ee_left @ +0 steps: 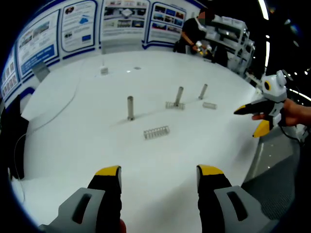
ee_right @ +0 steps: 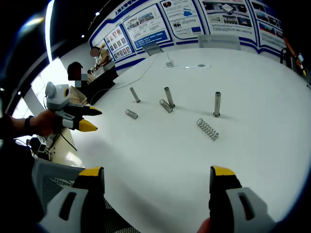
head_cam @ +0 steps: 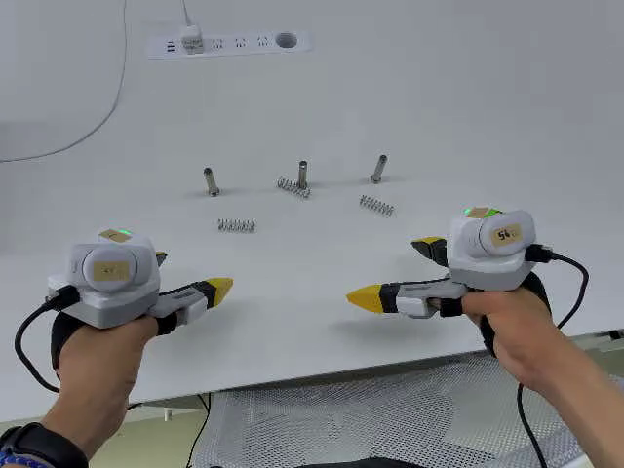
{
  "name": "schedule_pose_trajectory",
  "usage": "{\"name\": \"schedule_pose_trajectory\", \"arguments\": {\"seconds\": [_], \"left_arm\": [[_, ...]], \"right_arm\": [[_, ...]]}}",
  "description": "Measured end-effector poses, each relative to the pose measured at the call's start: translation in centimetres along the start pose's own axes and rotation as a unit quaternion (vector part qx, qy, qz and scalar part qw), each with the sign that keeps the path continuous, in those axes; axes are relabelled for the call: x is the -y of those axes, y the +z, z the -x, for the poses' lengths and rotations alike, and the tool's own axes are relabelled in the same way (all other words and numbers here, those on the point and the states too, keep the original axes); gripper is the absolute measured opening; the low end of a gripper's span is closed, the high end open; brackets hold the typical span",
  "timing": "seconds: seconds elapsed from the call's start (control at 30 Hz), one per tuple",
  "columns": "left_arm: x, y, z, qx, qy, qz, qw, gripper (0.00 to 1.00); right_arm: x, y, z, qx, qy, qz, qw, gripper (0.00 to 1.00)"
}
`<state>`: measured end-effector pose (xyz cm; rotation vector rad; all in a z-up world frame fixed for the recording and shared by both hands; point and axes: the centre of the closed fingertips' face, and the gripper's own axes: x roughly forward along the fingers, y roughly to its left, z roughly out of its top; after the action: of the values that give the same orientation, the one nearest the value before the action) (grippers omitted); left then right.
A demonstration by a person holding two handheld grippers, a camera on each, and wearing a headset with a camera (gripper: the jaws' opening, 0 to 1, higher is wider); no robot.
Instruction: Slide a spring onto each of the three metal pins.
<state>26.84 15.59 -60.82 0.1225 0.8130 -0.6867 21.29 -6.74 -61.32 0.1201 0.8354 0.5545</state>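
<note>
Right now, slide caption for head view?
Left gripper and right gripper, open, face three bare pins and three loose springs.

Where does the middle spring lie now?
In the head view, the middle spring lies on the white table at the foot of the middle pin, just to its left.

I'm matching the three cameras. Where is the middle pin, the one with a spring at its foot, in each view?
Head view: middle pin, upper centre of the picture.
Left gripper view: right of centre, in the upper half.
Right gripper view: just above centre.
Shared landmark: the spring lying at its foot, seen in all three views.
</note>
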Motion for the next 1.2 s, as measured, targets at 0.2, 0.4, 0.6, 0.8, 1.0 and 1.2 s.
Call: {"name": "schedule_pose_trajectory", "arguments": {"seconds": [0.2, 0.4, 0.6, 0.8, 1.0, 1.2], "left_arm": [[0.2, 0.0, 0.2, -0.005, -0.006, -0.014, 0.9999, 0.68], [0.3, -0.2, 0.3, -0.013, -0.015, -0.03, 0.9993, 0.71], [0.4, -0.2, 0.3, -0.019, -0.021, -0.048, 0.9984, 0.74], [0.5, 0.1, 0.1, -0.022, -0.029, -0.06, 0.9976, 0.75], [0.9, 0.3, -0.4, -0.026, -0.042, -0.076, 0.9959, 0.77], [1.5, 0.3, -0.8, -0.034, -0.057, -0.096, 0.9932, 0.77]], "right_arm": [[0.0, -0.1, 0.0, -0.001, 0.001, 0.002, 1.0, 0.91], [0.3, 0.0, 0.3, 0.001, -0.004, 0.002, 1.0, 0.91], [0.3, 0.1, 0.3, 0.002, -0.005, 0.003, 1.0, 0.91], [0.1, 0.2, 0.2, 0.0, -0.003, 0.006, 1.0, 0.91], [0.0, 0.3, 0.2, -0.001, -0.002, 0.008, 1.0, 0.91], [-0.1, 0.2, 0.3, -0.001, -0.001, 0.007, 1.0, 0.91]]}}
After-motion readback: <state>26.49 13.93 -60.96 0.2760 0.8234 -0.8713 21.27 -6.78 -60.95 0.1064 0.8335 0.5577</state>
